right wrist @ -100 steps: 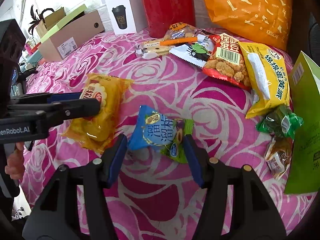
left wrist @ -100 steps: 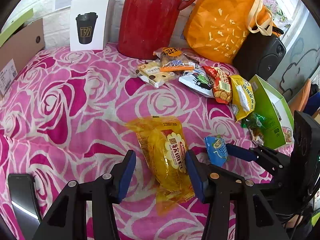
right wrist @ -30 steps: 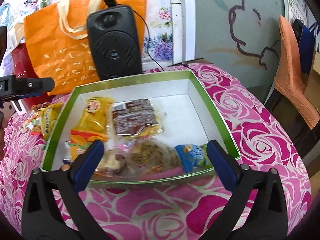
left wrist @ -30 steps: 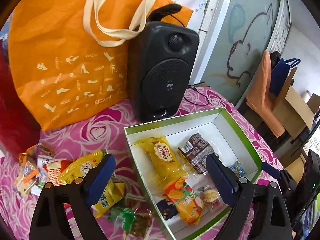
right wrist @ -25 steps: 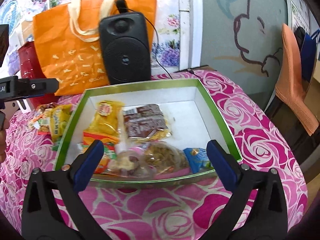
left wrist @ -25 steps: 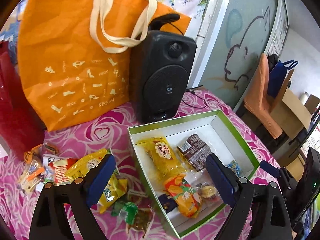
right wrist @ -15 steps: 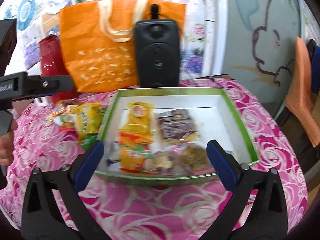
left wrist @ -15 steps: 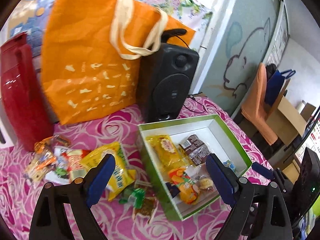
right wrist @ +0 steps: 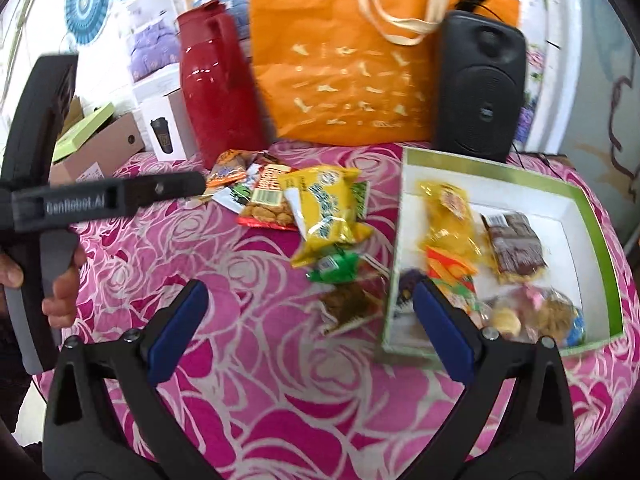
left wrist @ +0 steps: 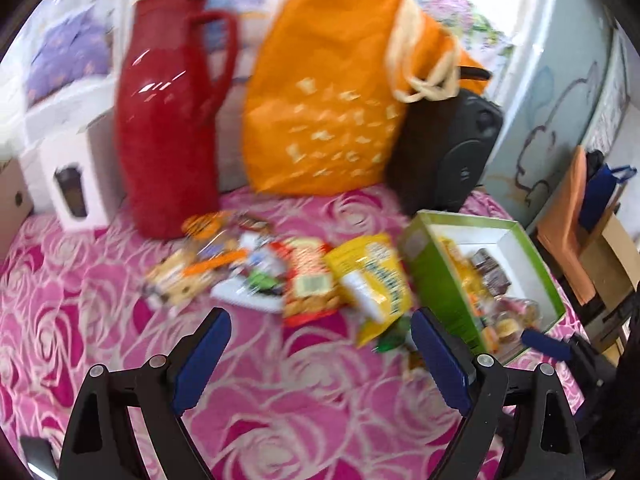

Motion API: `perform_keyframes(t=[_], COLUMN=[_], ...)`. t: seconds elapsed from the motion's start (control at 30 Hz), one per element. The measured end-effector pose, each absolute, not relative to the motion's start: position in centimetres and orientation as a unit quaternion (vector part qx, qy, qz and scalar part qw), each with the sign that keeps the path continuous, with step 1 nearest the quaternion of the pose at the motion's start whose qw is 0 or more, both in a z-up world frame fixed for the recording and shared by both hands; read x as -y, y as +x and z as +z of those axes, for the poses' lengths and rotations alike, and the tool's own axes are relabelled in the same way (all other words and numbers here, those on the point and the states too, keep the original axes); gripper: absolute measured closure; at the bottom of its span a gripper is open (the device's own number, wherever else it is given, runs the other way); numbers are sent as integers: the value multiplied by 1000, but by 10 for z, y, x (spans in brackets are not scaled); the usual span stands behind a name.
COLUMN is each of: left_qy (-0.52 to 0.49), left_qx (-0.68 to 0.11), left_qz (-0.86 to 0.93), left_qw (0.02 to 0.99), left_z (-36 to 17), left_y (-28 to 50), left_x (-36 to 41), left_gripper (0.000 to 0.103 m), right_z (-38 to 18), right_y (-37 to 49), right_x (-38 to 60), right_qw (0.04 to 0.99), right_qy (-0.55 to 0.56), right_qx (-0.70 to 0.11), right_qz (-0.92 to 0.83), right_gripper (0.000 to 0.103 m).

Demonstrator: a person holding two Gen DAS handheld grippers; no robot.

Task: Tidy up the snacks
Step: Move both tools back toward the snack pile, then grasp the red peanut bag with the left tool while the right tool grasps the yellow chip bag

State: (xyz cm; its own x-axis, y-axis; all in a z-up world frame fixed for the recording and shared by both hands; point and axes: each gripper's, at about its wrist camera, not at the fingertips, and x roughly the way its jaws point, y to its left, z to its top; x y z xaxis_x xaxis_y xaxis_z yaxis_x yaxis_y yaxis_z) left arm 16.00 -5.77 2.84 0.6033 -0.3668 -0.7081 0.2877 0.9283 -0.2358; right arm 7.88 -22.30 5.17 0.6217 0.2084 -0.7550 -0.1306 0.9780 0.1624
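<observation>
Both grippers, left (left wrist: 320, 344) and right (right wrist: 308, 316), hung above the pink cloth (right wrist: 260, 380), jaws wide apart, empty. Loose snacks (right wrist: 320, 208) lay just left of the green box (right wrist: 600, 240), several packets inside.

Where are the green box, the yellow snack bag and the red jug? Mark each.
green box (right wrist: 600, 240), right wrist view, right rim.
yellow snack bag (right wrist: 324, 208), right wrist view, middle of pack.
red jug (left wrist: 168, 128), left wrist view, body.

Grey-green wall (left wrist: 560, 92) with line drawing — daylit.
</observation>
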Motion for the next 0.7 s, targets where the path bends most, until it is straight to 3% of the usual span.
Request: perform_keyframes(t=[0.13, 0.27, 0.47, 0.53, 0.57, 0.7], left_qy=[-72, -90, -81, -77, -77, -70], left_qx=[-419, -424, -435, -439, -441, -450], left_qz=[-172, -158, -160, -167, -173, -209], left_qw=[889, 887, 883, 879, 877, 865], left_z=[14, 6, -1, -3, -4, -9], left_y=[162, 164, 174, 180, 184, 200], left_x=[26, 0, -7, -3, 1, 23], left_gripper=[26, 26, 26, 26, 27, 43], right_z=[48, 37, 8, -3, -9, 0], right_y=[106, 138, 179, 188, 193, 183], right_x=[218, 211, 188, 185, 184, 193], right_qw=[896, 890, 879, 871, 865, 871], right_qy=[48, 45, -32, -47, -56, -40], right_qx=[-431, -446, -470, -484, -494, -484], right_qz=[95, 90, 74, 71, 67, 73], right_gripper=[11, 19, 23, 42, 69, 81])
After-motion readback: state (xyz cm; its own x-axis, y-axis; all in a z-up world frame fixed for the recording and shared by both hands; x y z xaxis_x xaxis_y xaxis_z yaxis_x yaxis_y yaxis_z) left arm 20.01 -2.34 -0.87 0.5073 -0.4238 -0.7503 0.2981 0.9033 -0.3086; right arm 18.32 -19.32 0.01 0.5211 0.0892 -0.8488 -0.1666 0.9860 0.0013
